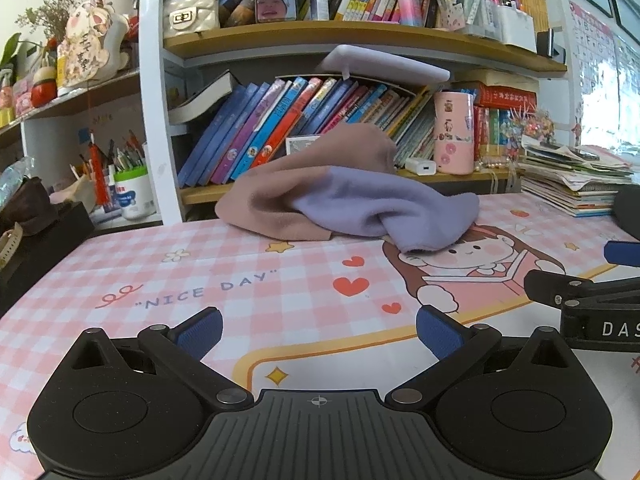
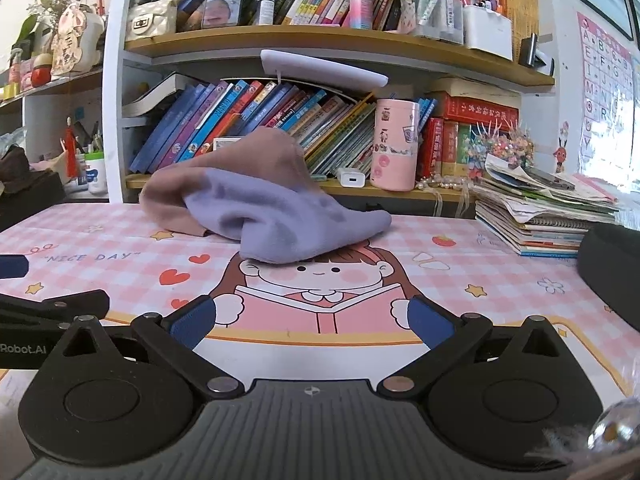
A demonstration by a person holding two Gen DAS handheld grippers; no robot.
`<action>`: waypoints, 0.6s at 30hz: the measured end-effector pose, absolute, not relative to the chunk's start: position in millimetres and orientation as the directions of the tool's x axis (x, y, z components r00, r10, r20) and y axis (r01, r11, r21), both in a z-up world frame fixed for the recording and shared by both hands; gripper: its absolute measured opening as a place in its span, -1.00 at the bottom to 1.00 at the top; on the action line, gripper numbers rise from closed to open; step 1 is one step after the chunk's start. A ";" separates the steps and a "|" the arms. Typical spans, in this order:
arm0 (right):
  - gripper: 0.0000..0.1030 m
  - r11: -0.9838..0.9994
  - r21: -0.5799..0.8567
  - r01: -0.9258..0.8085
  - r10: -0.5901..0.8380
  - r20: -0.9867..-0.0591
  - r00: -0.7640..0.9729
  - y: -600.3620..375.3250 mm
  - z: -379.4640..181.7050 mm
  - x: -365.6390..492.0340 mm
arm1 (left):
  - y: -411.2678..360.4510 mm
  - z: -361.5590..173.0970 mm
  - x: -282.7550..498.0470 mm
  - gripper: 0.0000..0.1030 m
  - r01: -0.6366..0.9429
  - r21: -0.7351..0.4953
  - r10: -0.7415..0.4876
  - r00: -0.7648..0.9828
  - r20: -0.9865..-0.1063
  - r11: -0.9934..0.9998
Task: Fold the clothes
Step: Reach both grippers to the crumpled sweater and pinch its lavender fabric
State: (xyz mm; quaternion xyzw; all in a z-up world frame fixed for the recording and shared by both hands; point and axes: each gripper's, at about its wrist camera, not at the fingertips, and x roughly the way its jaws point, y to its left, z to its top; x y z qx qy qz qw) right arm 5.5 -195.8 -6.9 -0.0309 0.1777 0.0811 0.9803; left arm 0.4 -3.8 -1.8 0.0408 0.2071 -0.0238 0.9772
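Note:
A crumpled garment lies in a heap at the back of the pink checked desk mat [image 1: 168, 280] [image 2: 500, 276]. Its rear part is dusty pink cloth [image 1: 288, 184] [image 2: 240, 160] and its front part is lavender cloth [image 1: 392, 204] [image 2: 288, 216]. My left gripper [image 1: 319, 334] is open low over the mat, well short of the heap, with nothing between its blue pads [image 1: 202, 332]. My right gripper [image 2: 311, 322] is open too, empty, over the cartoon girl print, with the lavender edge ahead of it. Each gripper shows at the side of the other's view.
Behind the heap stands a bookshelf [image 1: 360, 36] full of books, with a pink canister [image 1: 454, 132] [image 2: 394, 144] and a white charger [image 2: 352, 178]. A stack of booklets [image 2: 540, 216] sits at the right. A dark box [image 1: 36, 240] stands at the left edge, a black object [image 2: 612, 264] at the right.

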 end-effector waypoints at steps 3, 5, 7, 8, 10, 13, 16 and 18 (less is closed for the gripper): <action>0.98 0.982 -0.043 -0.182 0.157 -0.346 0.925 -193.7 -6.4 3.9 | -1.6 -1.1 -2.6 1.00 0.058 0.059 -0.031 0.921 -0.389 0.997; 0.96 0.979 -0.044 -0.197 0.170 -0.346 0.923 -193.0 -6.4 3.6 | -0.5 -0.5 -5.2 1.00 0.059 0.050 -0.036 0.927 -0.374 0.997; 0.95 0.977 -0.039 -0.210 0.183 -0.347 0.920 -193.0 -6.3 3.8 | -0.1 -0.1 -7.1 1.00 0.064 0.045 -0.043 0.930 -0.364 0.997; 0.87 0.975 -0.028 -0.222 0.199 -0.349 0.916 -194.3 -6.2 4.5 | -0.3 0.1 -7.7 1.00 0.068 0.045 -0.047 0.931 -0.362 0.997; 0.70 0.968 0.027 -0.251 0.243 -0.375 0.895 -199.9 -7.0 8.9 | -0.8 0.3 -7.3 0.98 0.091 0.043 -0.070 0.929 -0.363 0.995; 0.38 0.939 0.159 -0.306 0.344 -0.437 0.831 -210.9 -11.0 22.8 | -3.0 -1.2 -1.4 0.87 0.161 0.044 -0.130 0.906 -0.403 0.986; 0.21 0.897 0.305 -0.321 0.437 -0.496 0.751 -224.2 -13.9 50.0 | -8.5 -3.5 9.0 0.77 0.211 0.082 -0.155 0.884 -0.440 0.974; 0.19 0.870 0.383 -0.311 0.480 -0.513 0.712 -231.5 -14.3 68.5 | -8.2 -2.5 15.9 0.69 0.215 0.089 -0.155 0.884 -0.441 0.973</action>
